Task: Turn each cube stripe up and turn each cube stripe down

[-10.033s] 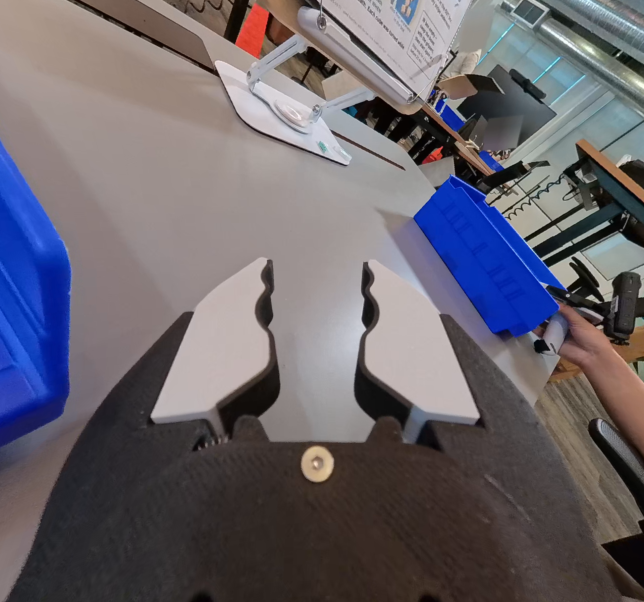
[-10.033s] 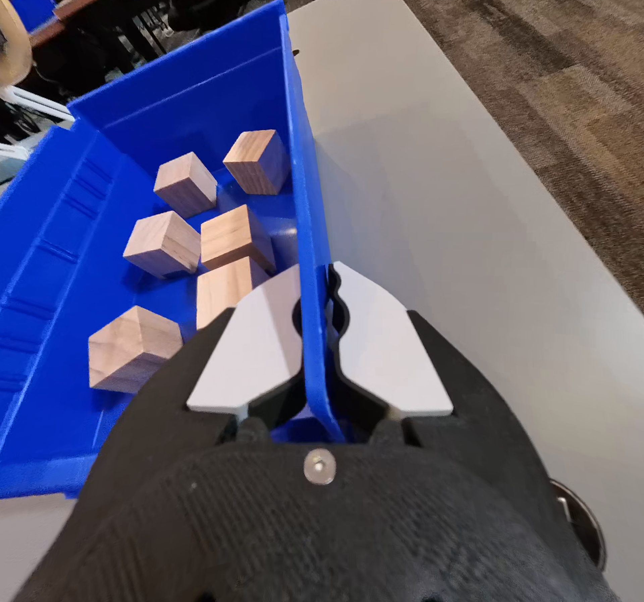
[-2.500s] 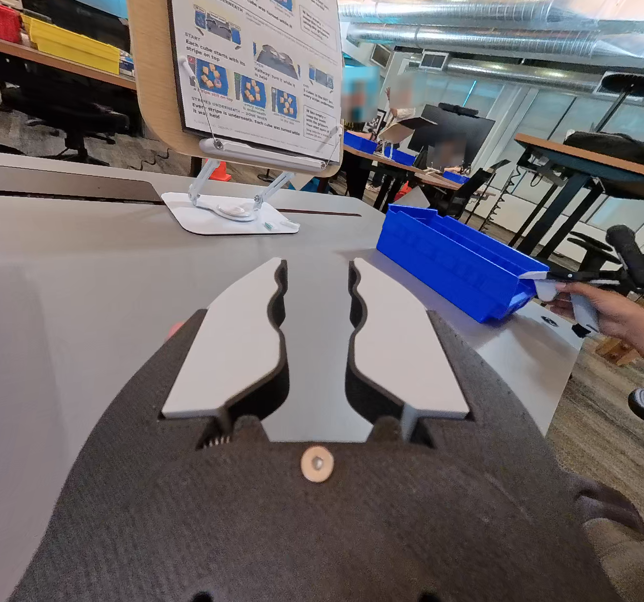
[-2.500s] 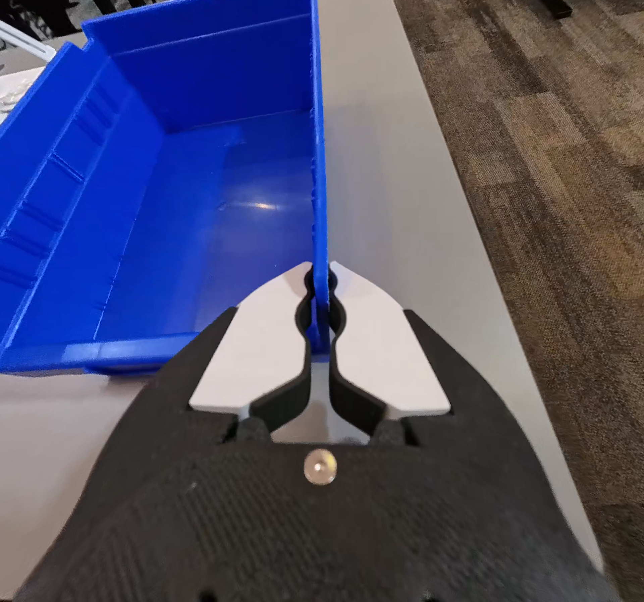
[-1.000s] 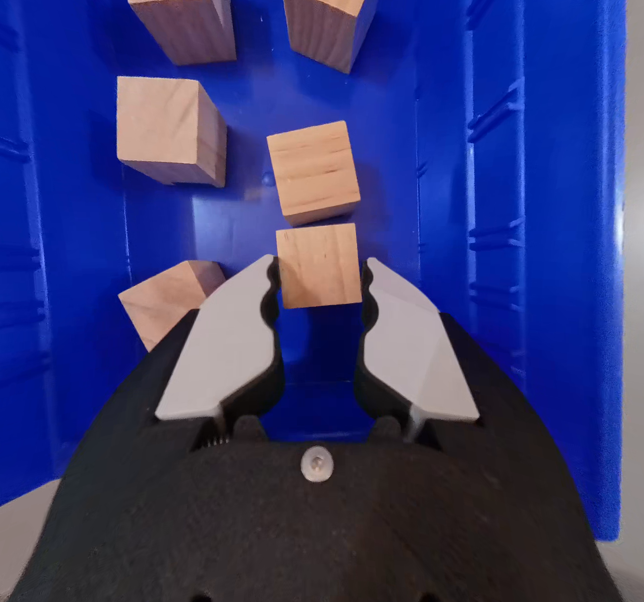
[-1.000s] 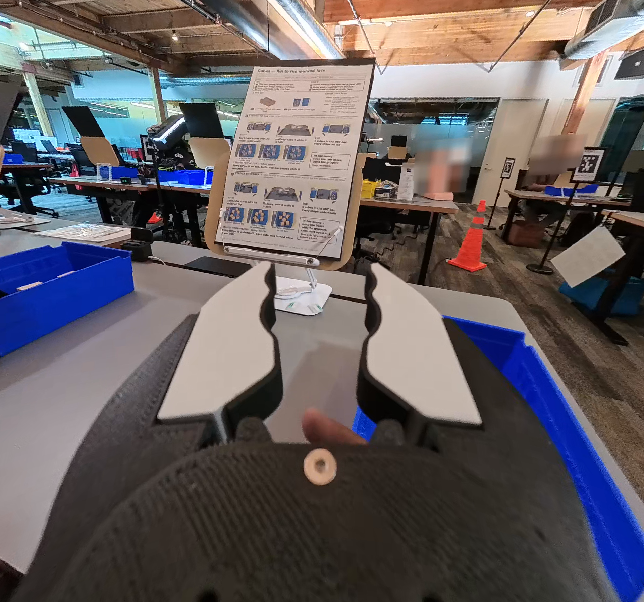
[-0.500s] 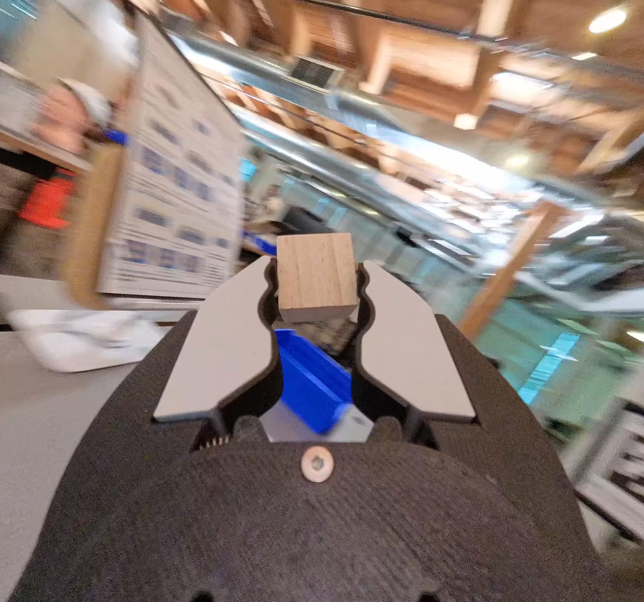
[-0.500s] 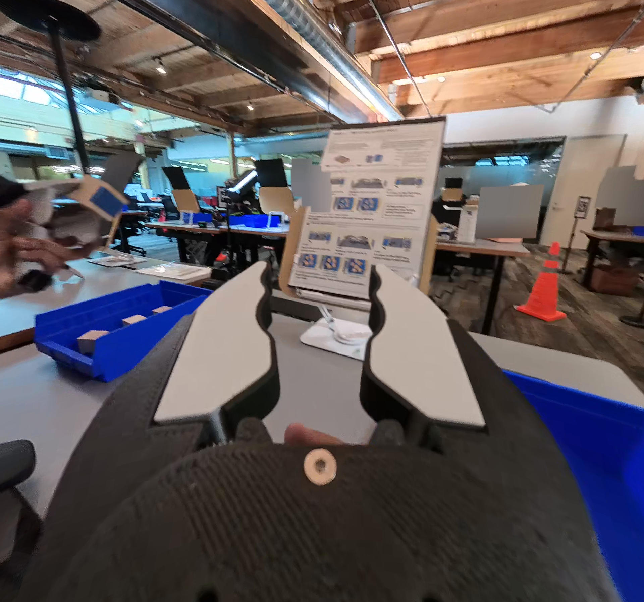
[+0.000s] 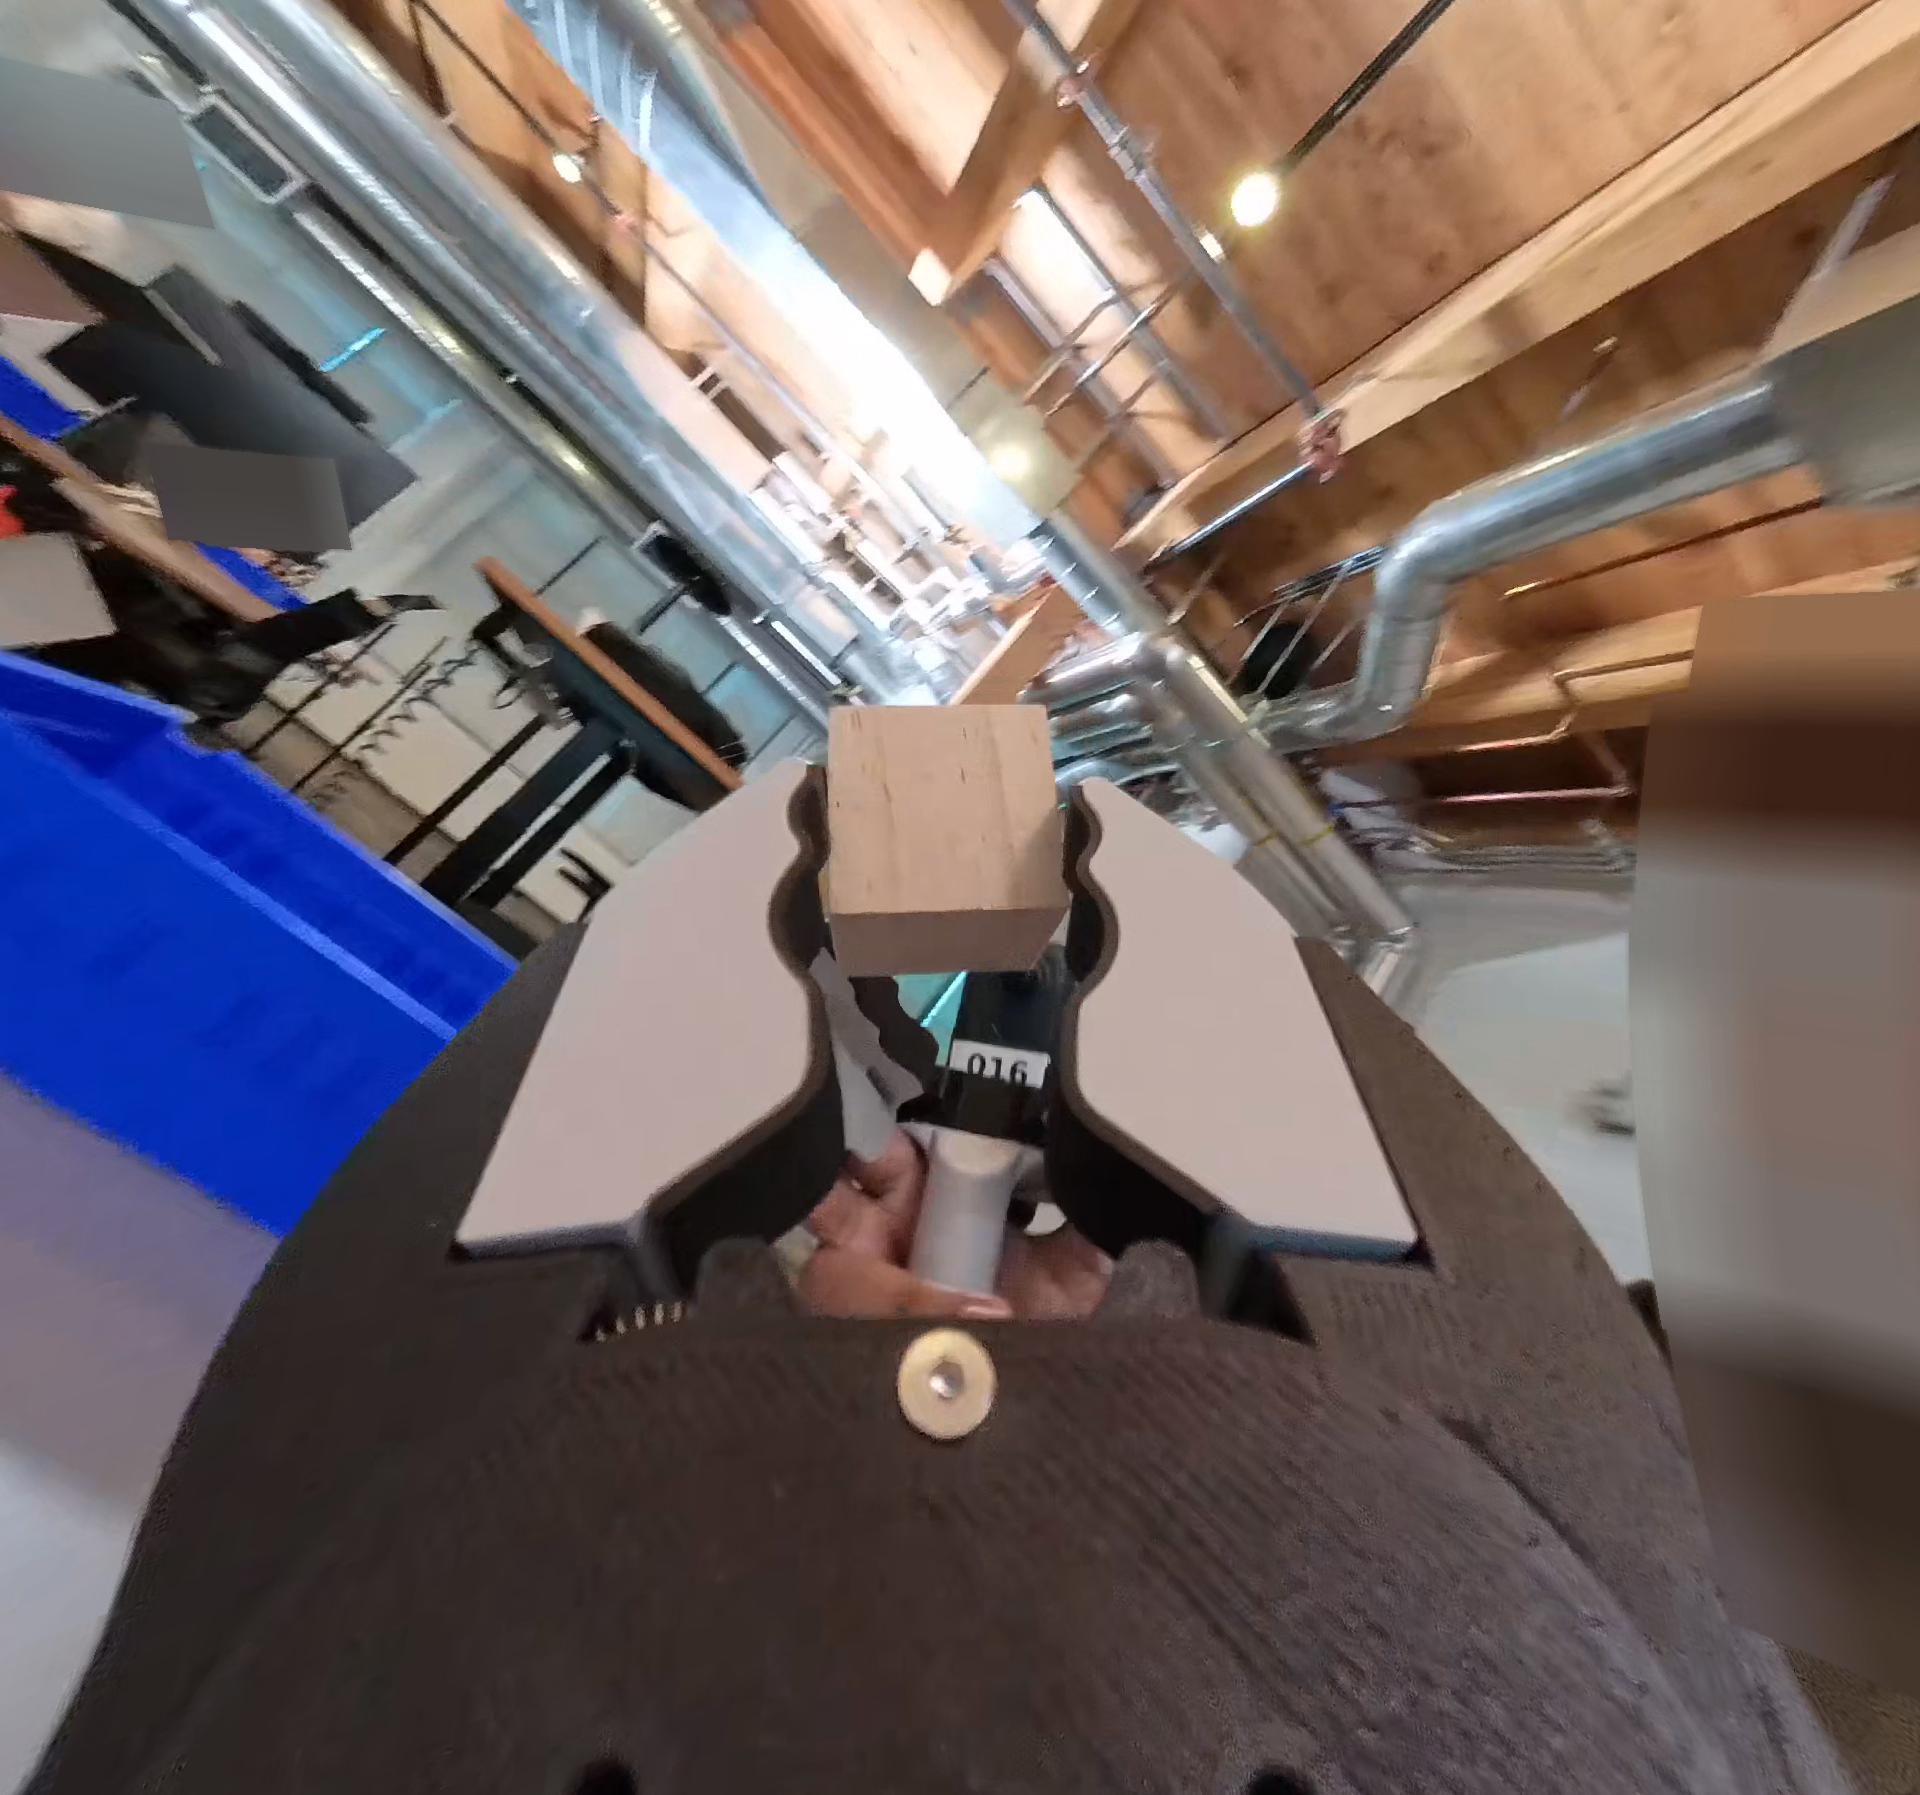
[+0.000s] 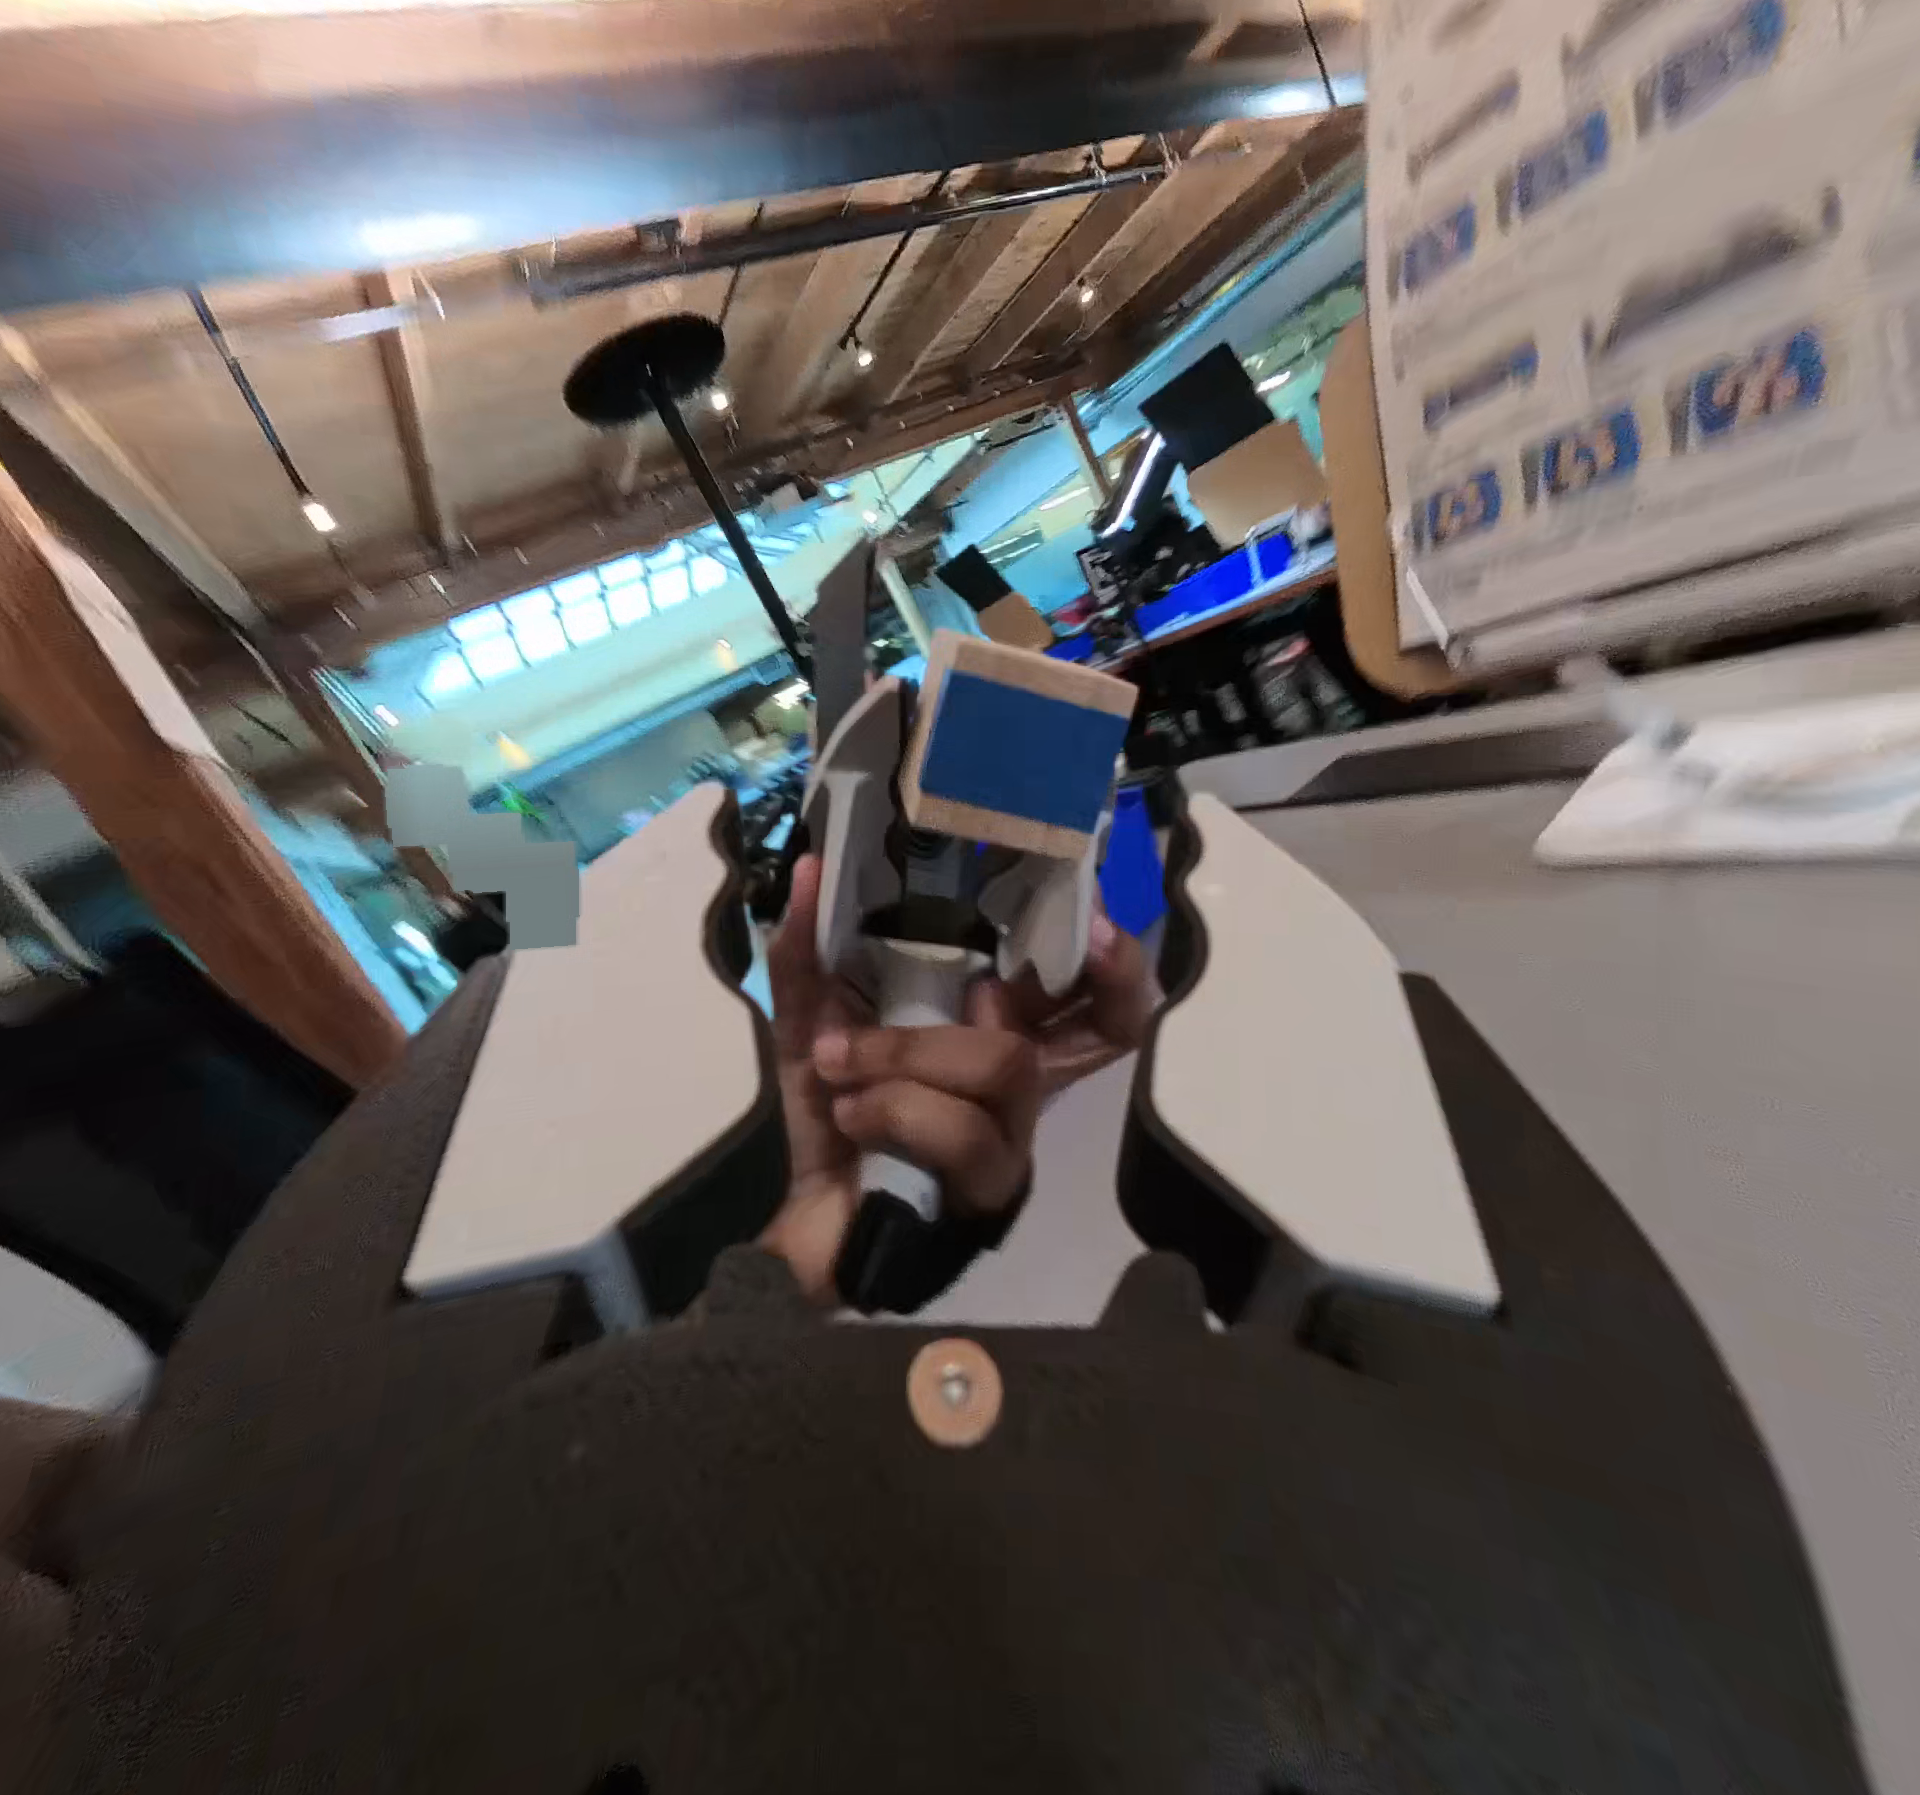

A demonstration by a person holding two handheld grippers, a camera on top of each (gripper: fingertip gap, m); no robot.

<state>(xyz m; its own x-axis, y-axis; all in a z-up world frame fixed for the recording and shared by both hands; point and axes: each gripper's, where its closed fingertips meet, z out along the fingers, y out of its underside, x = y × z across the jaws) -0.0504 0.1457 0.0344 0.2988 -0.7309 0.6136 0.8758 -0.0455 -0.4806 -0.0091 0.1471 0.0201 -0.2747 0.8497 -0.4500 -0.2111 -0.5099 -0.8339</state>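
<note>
The left gripper [image 9: 943, 846] is clamping a smooth wooden cube [image 9: 940, 836], raised off the table [image 10: 1558, 966]. Only the right view is showing its blue stripe [image 10: 1010, 758]. The right gripper [image 10: 954, 878] is gaping, holding nothing.

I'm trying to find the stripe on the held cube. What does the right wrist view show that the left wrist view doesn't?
Only the right wrist view shows the blue stripe on the cube; it also shows the hand holding the left gripper and the blurred instruction sheet. Only the left wrist view shows plain wood faces of the cube, gripped between its own jaws, and a blue bin. Both views show the same cube in the left gripper, under a timber ceiling, and the right gripper empty and open.
</note>
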